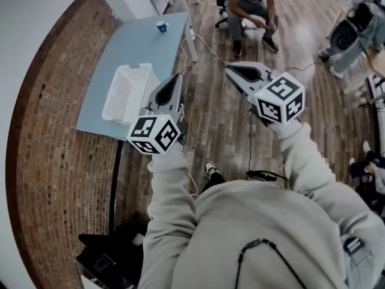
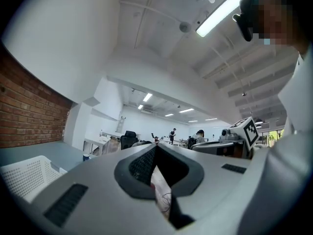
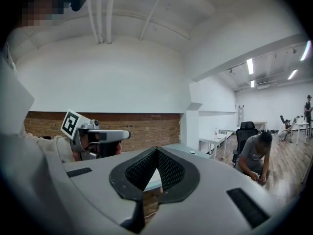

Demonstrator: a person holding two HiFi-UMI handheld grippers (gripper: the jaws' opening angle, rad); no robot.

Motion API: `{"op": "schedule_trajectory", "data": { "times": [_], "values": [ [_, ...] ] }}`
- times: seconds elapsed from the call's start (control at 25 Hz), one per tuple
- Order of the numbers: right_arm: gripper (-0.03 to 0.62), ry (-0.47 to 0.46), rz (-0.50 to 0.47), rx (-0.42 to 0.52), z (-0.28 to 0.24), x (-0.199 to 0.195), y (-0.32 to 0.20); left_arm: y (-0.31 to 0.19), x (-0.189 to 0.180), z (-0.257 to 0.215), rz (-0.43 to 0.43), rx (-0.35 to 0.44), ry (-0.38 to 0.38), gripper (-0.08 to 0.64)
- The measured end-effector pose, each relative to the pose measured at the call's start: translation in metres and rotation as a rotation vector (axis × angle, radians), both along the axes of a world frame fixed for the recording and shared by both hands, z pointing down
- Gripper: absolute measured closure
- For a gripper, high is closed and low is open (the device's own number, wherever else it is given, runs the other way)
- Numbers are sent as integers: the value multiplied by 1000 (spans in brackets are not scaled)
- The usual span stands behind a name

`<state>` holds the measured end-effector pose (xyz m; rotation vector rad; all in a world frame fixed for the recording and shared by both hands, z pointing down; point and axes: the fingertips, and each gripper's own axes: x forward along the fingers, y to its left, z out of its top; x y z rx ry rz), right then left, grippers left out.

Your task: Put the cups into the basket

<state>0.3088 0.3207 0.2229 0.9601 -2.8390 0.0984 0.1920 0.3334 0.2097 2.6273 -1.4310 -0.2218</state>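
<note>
The left gripper and right gripper are clenched empty; the blue cup, beyond the basket, should be approached with jaws opened early.

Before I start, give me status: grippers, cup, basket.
Left gripper, right gripper shut, empty. Blue cup on table, outside basket. Nothing between cup and basket.

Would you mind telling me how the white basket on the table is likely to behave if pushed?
The white basket has perforated walls and looks like thin plastic, so it is probably light and may slide on the smooth table. It sits low and wide, so tipping seems unlikely.
</note>
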Motion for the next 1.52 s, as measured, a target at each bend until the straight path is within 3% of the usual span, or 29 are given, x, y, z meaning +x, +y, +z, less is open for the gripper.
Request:
{"op": "schedule_trajectory", "data": {
  "times": [0.48, 0.72, 0.92, 1.2, 1.52],
  "values": [
    [583, 5, -31, -17, -6, -88, -106, -96, -81, -3, -17, -24, -18, 563],
    [583, 7, 8, -39, 6, -123, -163, -149, -120, 9, 11, -42, -4, 563],
    [583, 28, 27, -49, 22, -138, -185, -181, -117, 28, 63, -68, 20, 563],
    [583, 29, 60, -56, 29, -129, -226, -214, -112, 40, 99, -74, 38, 563],
    [583, 0, 28, 9, 12, -144, -326, -309, -113, 32, 80, -29, -4, 563]
  ]
}}
